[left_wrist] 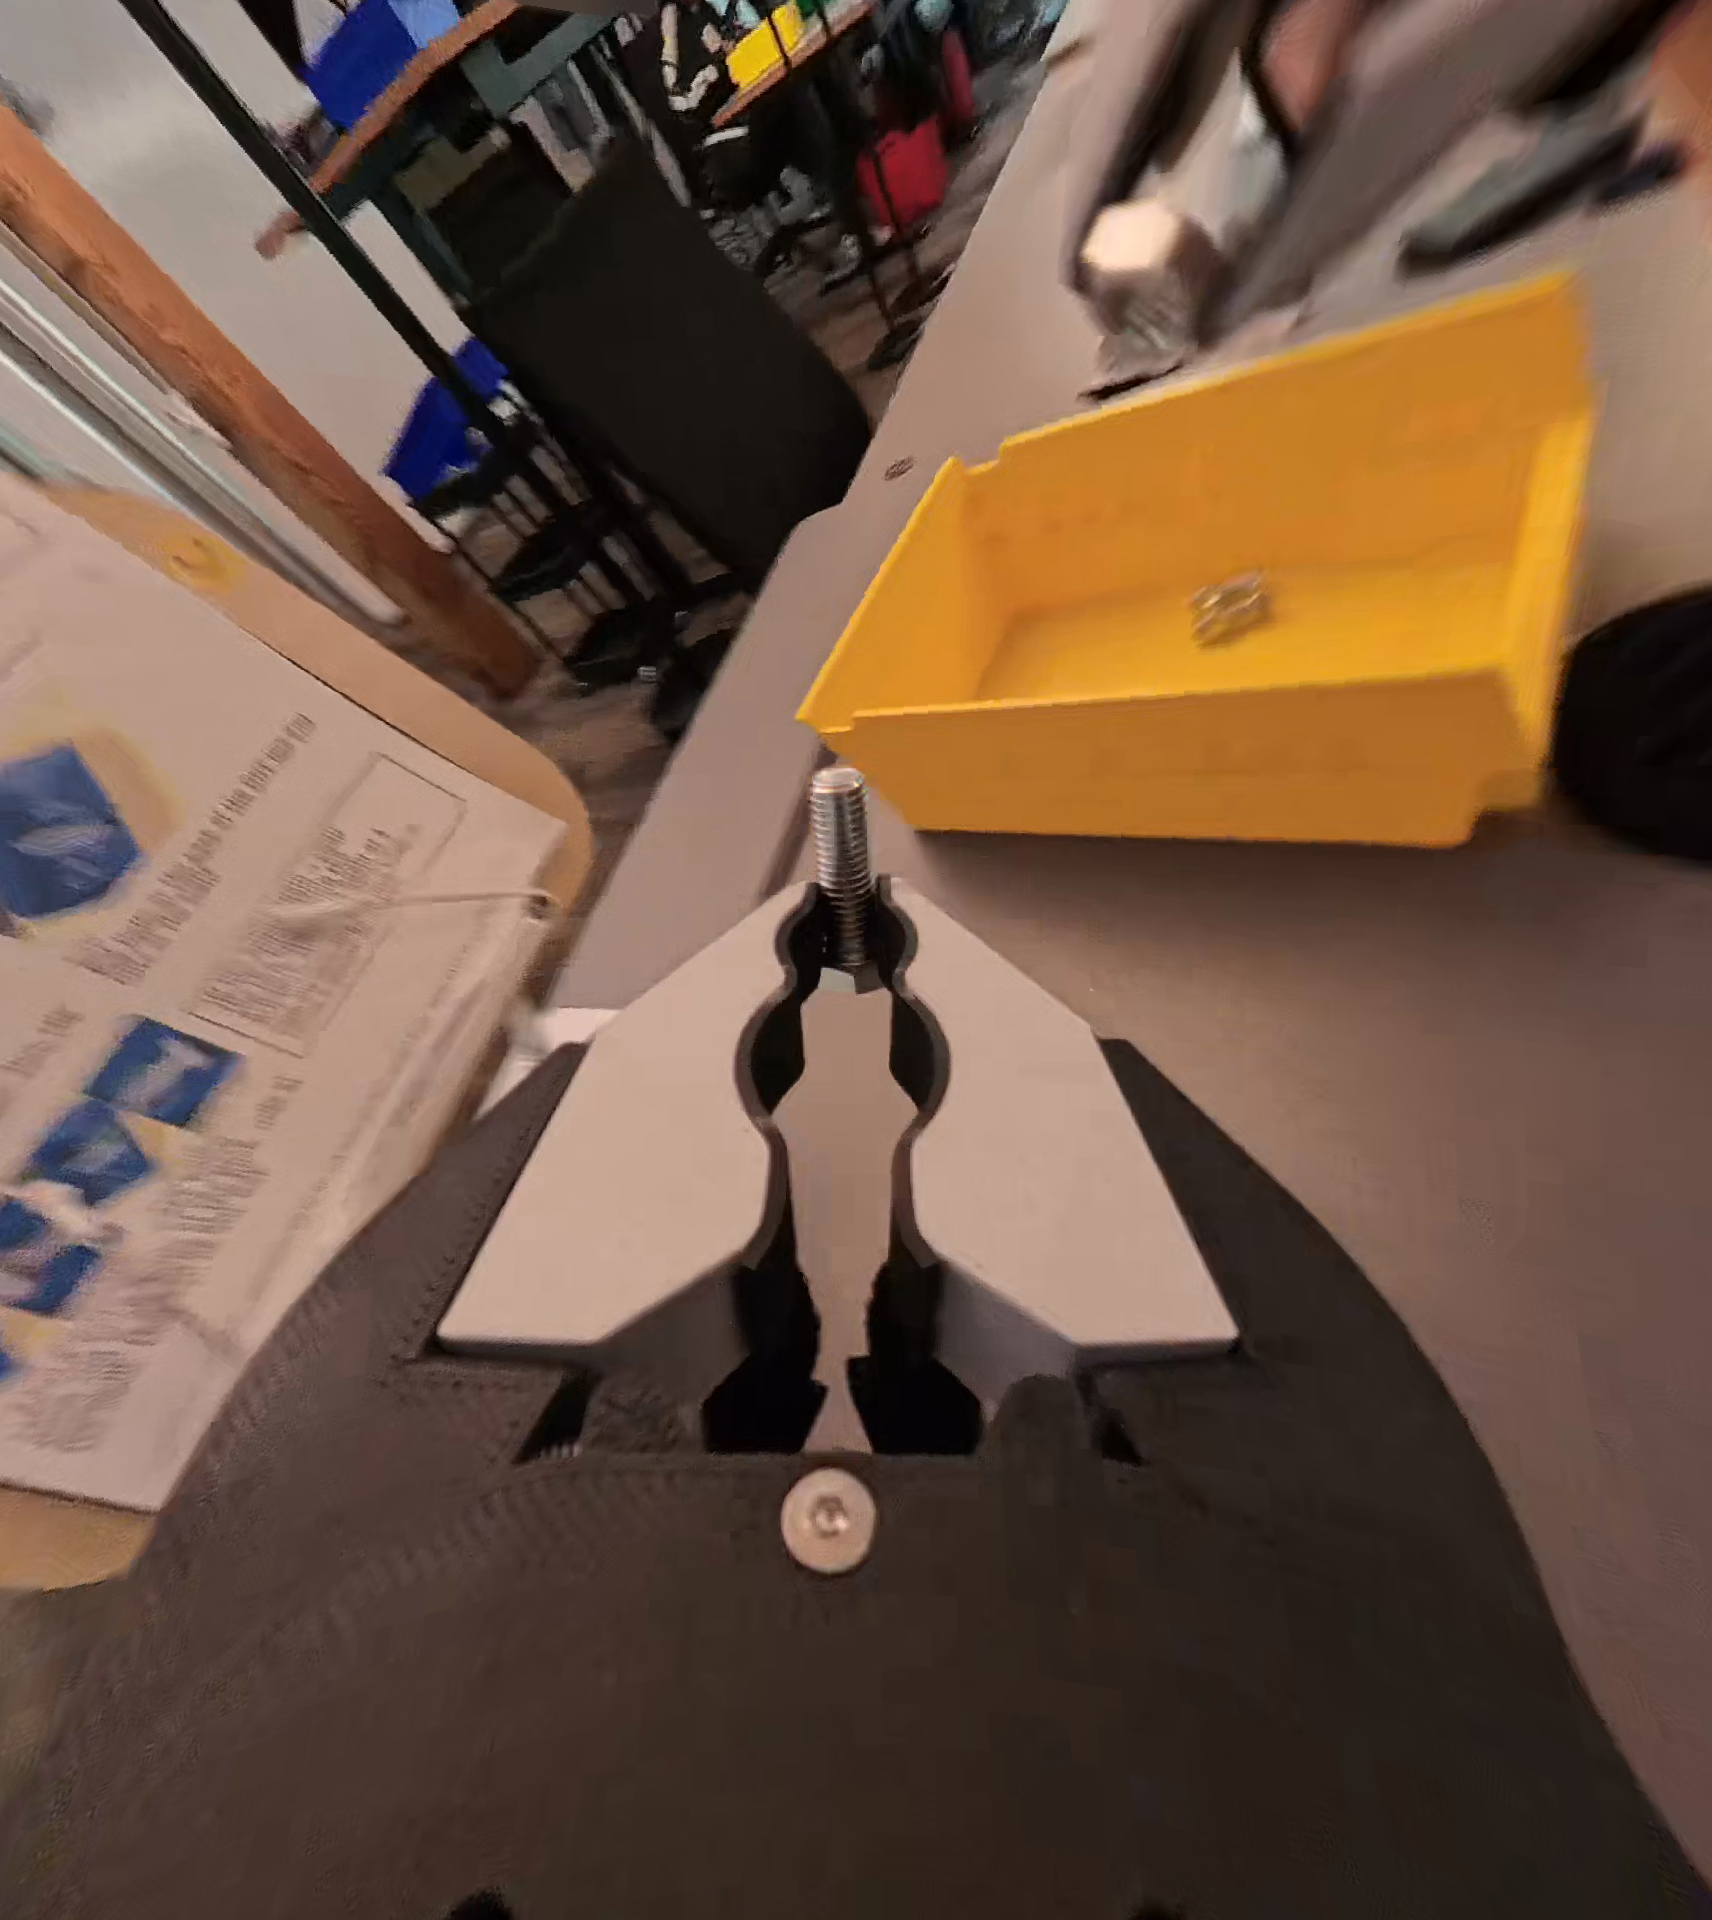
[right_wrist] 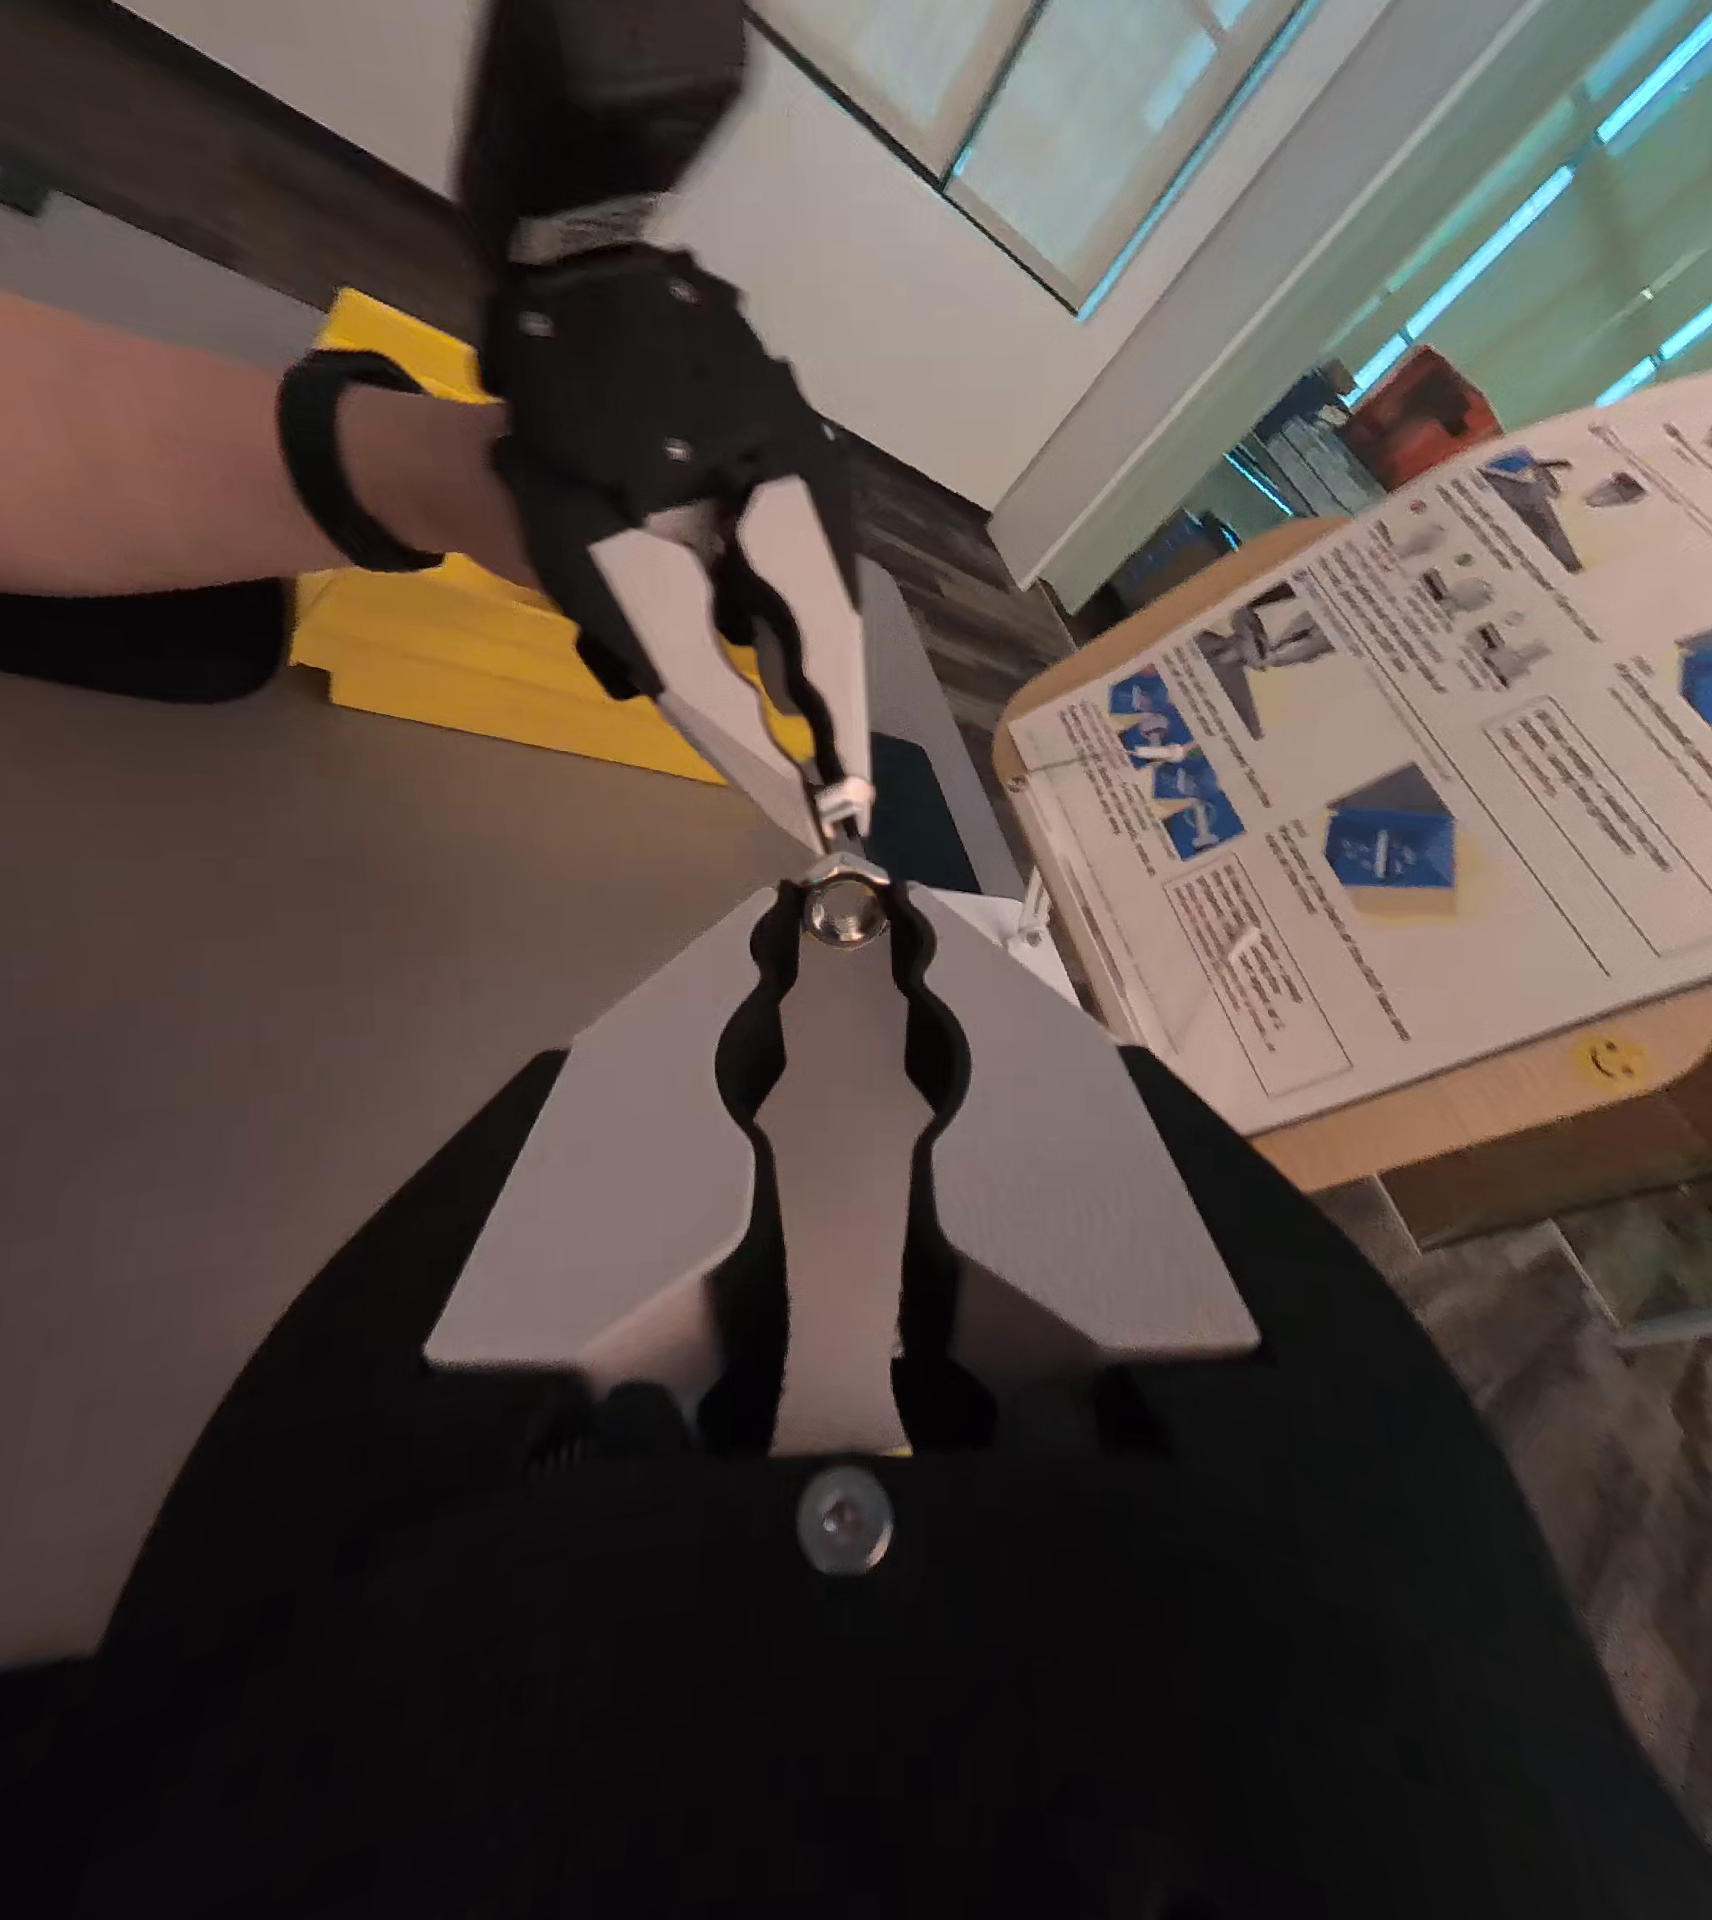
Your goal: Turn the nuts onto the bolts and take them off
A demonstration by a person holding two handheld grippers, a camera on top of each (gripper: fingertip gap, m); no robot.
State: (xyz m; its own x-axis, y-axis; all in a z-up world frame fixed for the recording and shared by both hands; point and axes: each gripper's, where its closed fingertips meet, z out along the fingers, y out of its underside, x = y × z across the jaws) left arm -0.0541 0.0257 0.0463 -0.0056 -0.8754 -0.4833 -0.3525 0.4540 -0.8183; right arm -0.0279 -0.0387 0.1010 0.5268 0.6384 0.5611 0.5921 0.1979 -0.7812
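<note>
Two grippers meet tip to tip above a grey table (left_wrist: 1247,1039). Nearest in the left wrist view, the left gripper (left_wrist: 841,914) is clenched on a bolt (left_wrist: 838,831): the hex head sits just inside the fingertips and the threaded shank sticks out forward beyond them, bare of any nut in this view. In the right wrist view the right gripper (right_wrist: 841,904) is clamped on a silver nut (right_wrist: 841,914), held at the very tips with its bore facing the camera. Directly beyond it the left gripper (right_wrist: 836,805) angles in from the upper left, carried by a bare forearm (right_wrist: 104,468) with a black strap around the wrist. The bolt's end comes right up to the nut; whether the threads have engaged cannot be told.

Just past the bolt in the left wrist view, a yellow bin (left_wrist: 1195,748) lies on the table with its open side up. Near the middle of its floor rests one small metal piece (left_wrist: 1231,606), too blurred to identify. Farther off, above the bin, the right gripper (left_wrist: 1143,260) shows only as a motion-smeared shape.

To the side of the table stands a board with a printed sheet (right_wrist: 1454,779) bearing blue pictures.
</note>
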